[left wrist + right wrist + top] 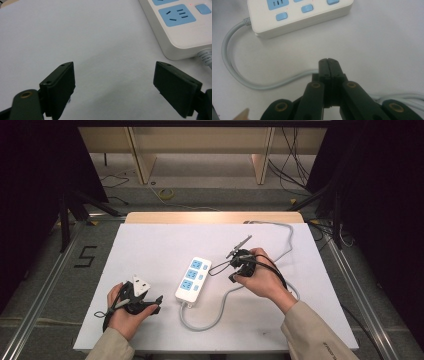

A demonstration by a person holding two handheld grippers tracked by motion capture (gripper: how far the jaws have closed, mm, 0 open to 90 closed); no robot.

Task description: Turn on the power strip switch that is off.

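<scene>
A white power strip (193, 278) with blue sockets lies in the middle of the white table (150, 245); its grey cable (210, 320) loops off its near end and runs away to the back right. The strip (183, 27) lies ahead and to the right of my left gripper (113, 82), whose jaws stand wide apart over bare table, nothing between them. In the high view that left gripper (152, 302) rests near the front left. My right gripper (328, 65) has its jaws pressed together, empty, just above the cable (262, 86), with the strip (299, 15) beyond. In the high view this right gripper (235, 270) sits right of the strip.
The table's near edge is close to both forearms. Beyond the far edge are a wooden bench (200, 145), loose cables (295, 170) on the floor and black stands at both sides. A "5" mark (86, 256) is on the floor at the left.
</scene>
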